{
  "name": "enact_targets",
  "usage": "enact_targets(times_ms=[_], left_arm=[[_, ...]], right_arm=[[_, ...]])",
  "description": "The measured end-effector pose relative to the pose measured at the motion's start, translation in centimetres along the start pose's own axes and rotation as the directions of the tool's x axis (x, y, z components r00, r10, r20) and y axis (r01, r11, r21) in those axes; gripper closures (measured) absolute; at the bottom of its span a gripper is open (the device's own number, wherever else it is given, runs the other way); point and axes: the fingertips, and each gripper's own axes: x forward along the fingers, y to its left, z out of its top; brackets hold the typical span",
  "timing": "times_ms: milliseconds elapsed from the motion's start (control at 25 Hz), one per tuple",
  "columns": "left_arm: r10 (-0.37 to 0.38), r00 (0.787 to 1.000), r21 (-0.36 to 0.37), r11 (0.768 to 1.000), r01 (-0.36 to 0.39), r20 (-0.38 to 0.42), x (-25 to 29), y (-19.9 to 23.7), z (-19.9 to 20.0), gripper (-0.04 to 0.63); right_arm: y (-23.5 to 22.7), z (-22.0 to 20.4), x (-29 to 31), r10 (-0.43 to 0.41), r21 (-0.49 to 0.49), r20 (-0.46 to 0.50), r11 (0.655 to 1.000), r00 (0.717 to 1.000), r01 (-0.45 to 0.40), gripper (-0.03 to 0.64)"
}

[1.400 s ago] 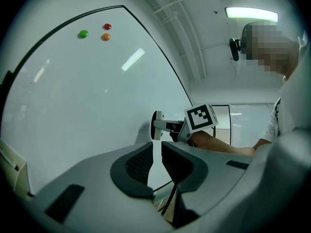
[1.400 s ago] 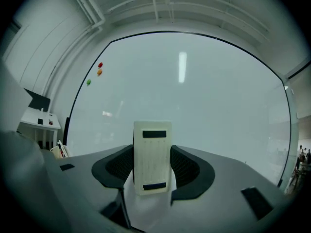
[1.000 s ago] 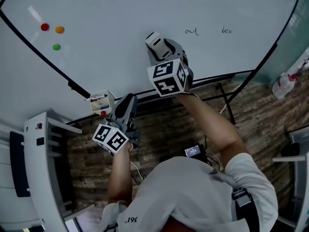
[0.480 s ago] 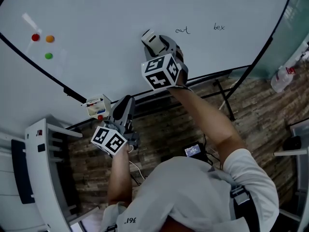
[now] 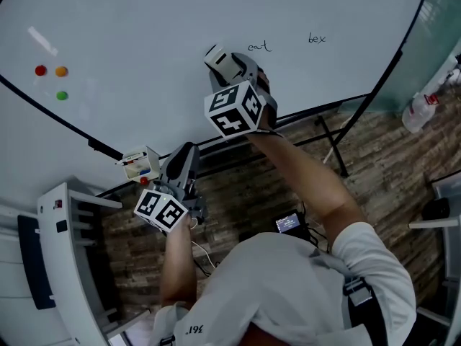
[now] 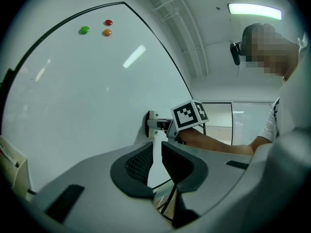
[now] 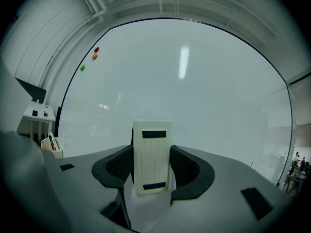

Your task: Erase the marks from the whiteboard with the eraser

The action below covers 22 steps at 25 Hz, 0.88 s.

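- Whiteboard (image 5: 144,20) fills the upper head view, with a plank floor (image 5: 238,193) below it.
- Right gripper (image 5: 232,67) holds the eraser (image 5: 220,58) against the board. Two written marks (image 5: 259,47) sit at the eraser's 3 o'clock, and three magnets (image 5: 50,78) lie well apart at 9 o'clock.
- Left gripper (image 5: 184,157) hangs lower, just beside a marker box (image 5: 140,163) at the board's bottom edge.
- Left gripper view: the jaws stand a narrow gap apart with nothing between them. Beyond them, at 12 o'clock, the eraser rests on the board.
- Right gripper view: the jaws pinch the eraser upright, the board is straight ahead, and the magnets are at 10 o'clock.
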Motion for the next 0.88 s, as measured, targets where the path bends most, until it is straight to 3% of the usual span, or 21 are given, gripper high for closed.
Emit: enact_targets(times_ms=[880], left_arm=[[-0.063, 0.998, -0.002, 0.998, 0.063, -0.018, 7.0, -4.6, -1.8, 0.551]], right_arm=[[-8.5, -3.4, -1.4, -0.05, 0.0, -0.018, 0.999, 0.999, 0.05, 0.365]])
